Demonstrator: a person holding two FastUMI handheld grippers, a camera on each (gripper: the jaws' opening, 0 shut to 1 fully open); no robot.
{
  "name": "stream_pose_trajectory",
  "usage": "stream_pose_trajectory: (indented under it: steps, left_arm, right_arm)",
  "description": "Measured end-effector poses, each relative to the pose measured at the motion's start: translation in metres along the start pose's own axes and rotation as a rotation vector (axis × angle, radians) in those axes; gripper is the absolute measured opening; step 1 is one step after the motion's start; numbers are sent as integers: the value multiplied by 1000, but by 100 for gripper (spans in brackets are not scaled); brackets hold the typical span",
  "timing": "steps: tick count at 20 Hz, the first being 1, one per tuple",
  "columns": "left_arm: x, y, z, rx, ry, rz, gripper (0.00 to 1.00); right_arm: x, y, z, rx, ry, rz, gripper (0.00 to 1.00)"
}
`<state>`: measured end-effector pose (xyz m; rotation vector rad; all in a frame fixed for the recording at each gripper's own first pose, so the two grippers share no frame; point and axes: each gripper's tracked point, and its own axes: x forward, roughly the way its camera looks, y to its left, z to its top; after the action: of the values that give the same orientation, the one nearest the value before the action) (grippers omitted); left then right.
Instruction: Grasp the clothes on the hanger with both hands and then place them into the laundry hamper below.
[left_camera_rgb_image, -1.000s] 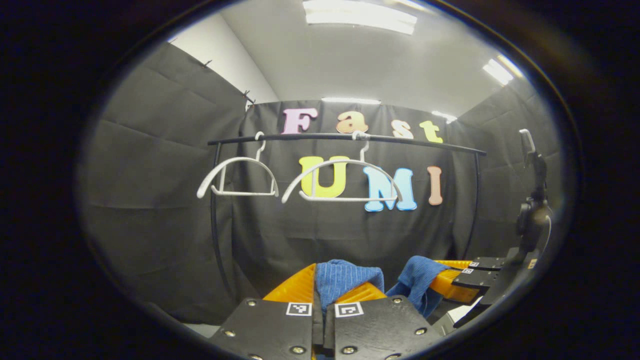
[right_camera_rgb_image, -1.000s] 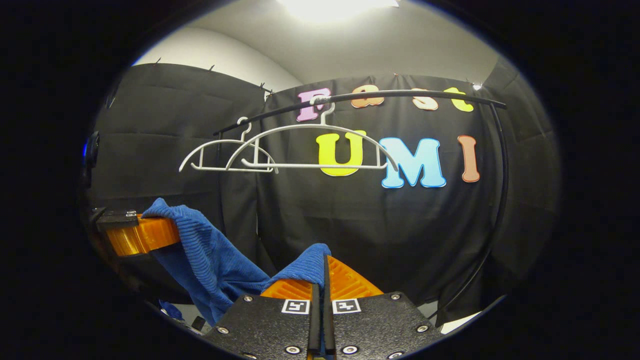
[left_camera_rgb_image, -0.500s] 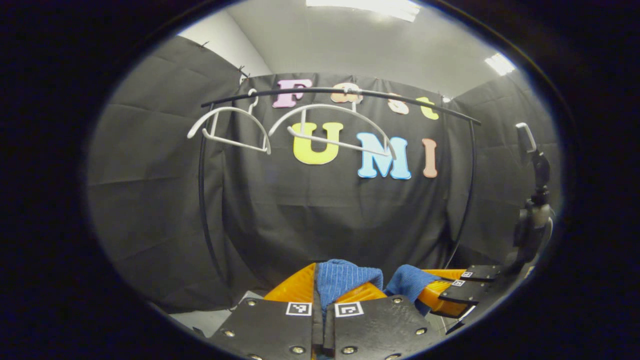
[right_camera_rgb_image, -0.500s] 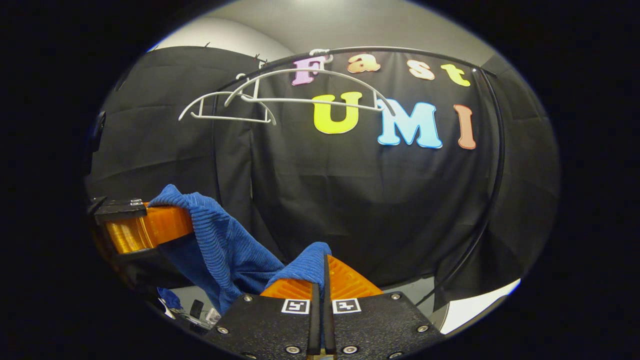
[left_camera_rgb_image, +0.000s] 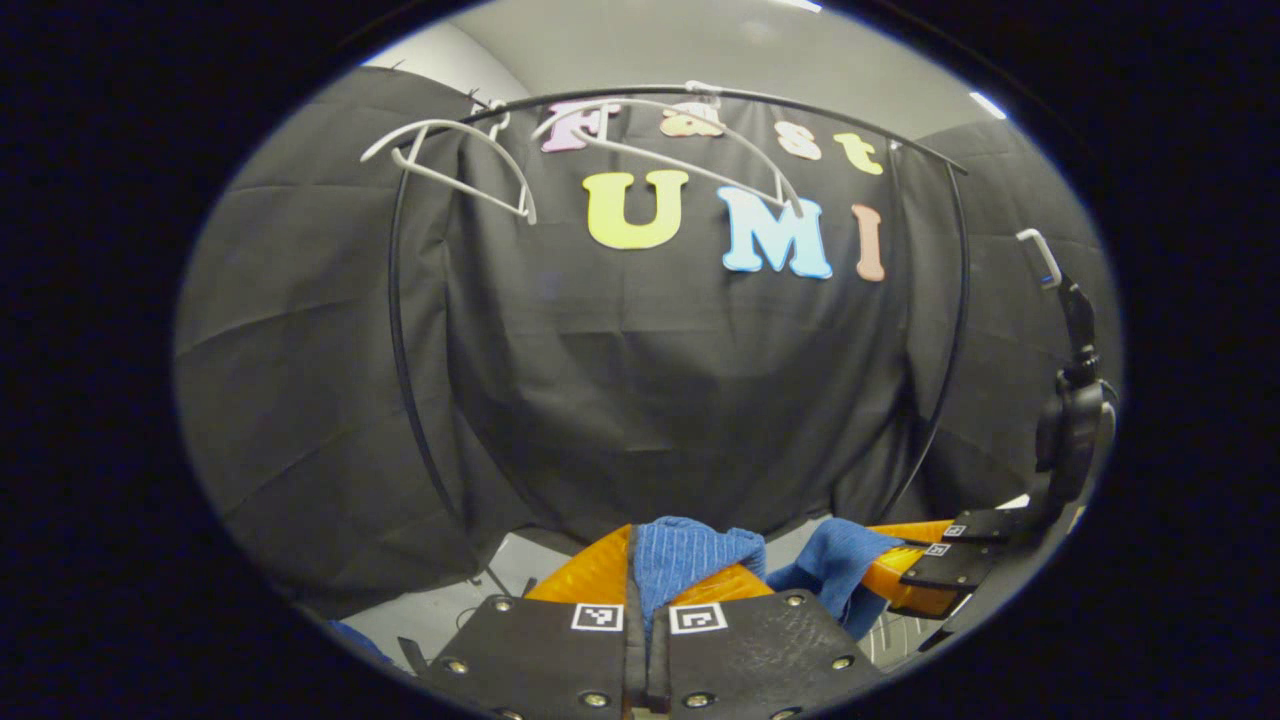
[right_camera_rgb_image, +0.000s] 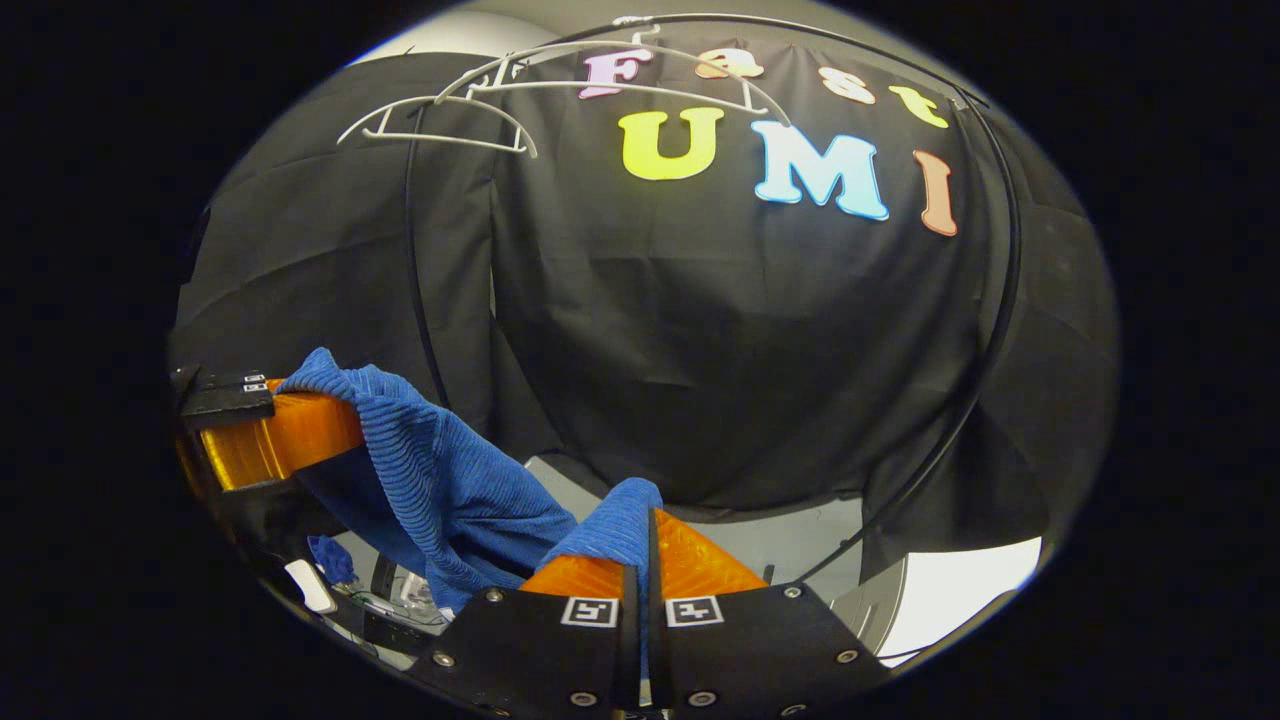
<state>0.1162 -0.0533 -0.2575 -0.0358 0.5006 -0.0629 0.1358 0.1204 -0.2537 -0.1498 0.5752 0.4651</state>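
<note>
Grippers, left gripper (left_camera_rgb_image: 648, 585) and right gripper (right_camera_rgb_image: 640, 560), each clamp the blue garment (right_camera_rgb_image: 450, 480) below the hangers (right_camera_rgb_image: 520, 95), spreading it for the hamper.

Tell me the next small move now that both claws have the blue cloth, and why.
Probably lower both claws together, shut, toward the hamper. The left claw and right claw each pinch the blue cloth, which is off the white hangers on the rail above. The hamper itself can't be made out, so release only once it shows below.
</note>
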Motion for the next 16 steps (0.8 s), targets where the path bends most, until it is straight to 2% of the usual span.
stream_pose_trajectory:
  steps: [1, 3, 5, 6, 13, 15, 16]
  left_arm:
    - [1, 0, -14, 5, 21, 3, 7]
    - [0, 3, -34, 16, 65, 7, 0]
    - [-3, 3, -53, 20, 104, 6, 7]
    - [-4, 1, -63, 19, 126, 6, 2]
    - [-5, 2, -137, 23, 297, 14, 3]
    - [-5, 4, -159, 26, 352, 15, 9]
    - [-10, 6, -169, 20, 383, 13, 6]
  right_arm:
    - [-1, 1, -9, -1, 22, 3, 4]
    - [1, 2, -24, -2, 56, 3, 4]
    - [5, 1, -30, 1, 84, 0, 3]
    - [6, 0, -37, 2, 99, -4, 4]
    - [7, -6, -78, 5, 210, -9, 8]
    - [3, -5, -83, 6, 231, -12, 11]
    - [1, -2, -82, 14, 226, -5, 12]
